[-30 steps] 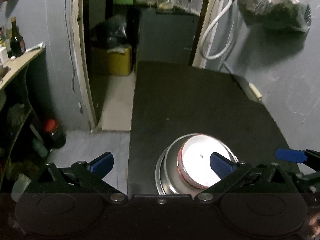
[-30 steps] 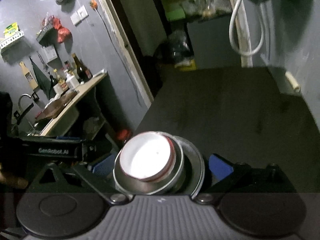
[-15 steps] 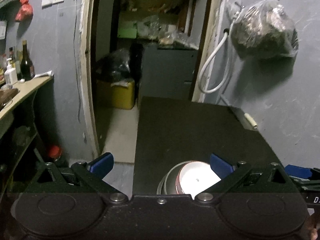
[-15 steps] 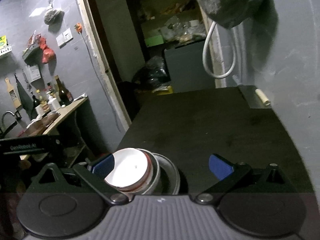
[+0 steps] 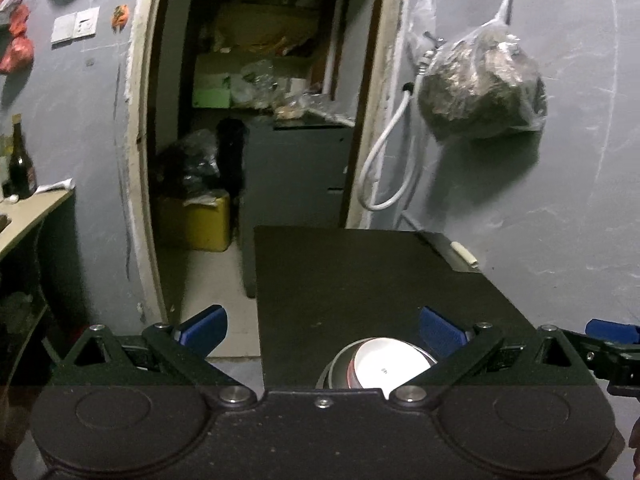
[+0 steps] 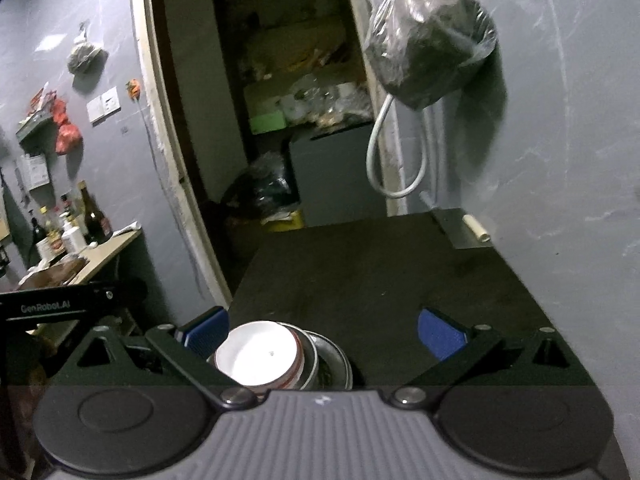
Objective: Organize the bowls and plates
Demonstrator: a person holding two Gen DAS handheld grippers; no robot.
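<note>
where the grey wall [image 5: 560,208] meets the doorway [image 5: 260,100], a dark table [image 5: 360,280] runs forward from both cameras, its top matte and black, its far right corner carrying a small pale roll [image 5: 464,254] beside the wall. a plastic bag [image 5: 482,92] stuffed with something dark hangs on the wall above that corner, with a white hose [image 5: 390,160] looped just beside the door frame. through the doorway there is a dark cabinet [image 5: 296,176], a black bag [image 5: 188,164] and a yellow container [image 5: 196,222] on the floor. to the left a pale counter [image 6: 108,252] holds several bottles [image 6: 94,216]. at the near edge of the table sits a metal plate [image 6: 336,360], and nested on it a metal bowl with a white bowl [image 6: 258,354] with a reddish rim on top; the stack rests on the table, free of both tools. the left gripper [image 5: 322,326] is spread wide with nothing between its blue fingers [image 5: 204,326]; the stack shows low in its view, just beside the right finger and partly hidden by the gripper body. the right gripper [image 6: 324,330] is likewise spread wide and holds nothing; in its view the stack lies close to its left finger, whether touching it i cannot tell. the tip of the right gripper shows at the right edge of the left camera's view.
</note>
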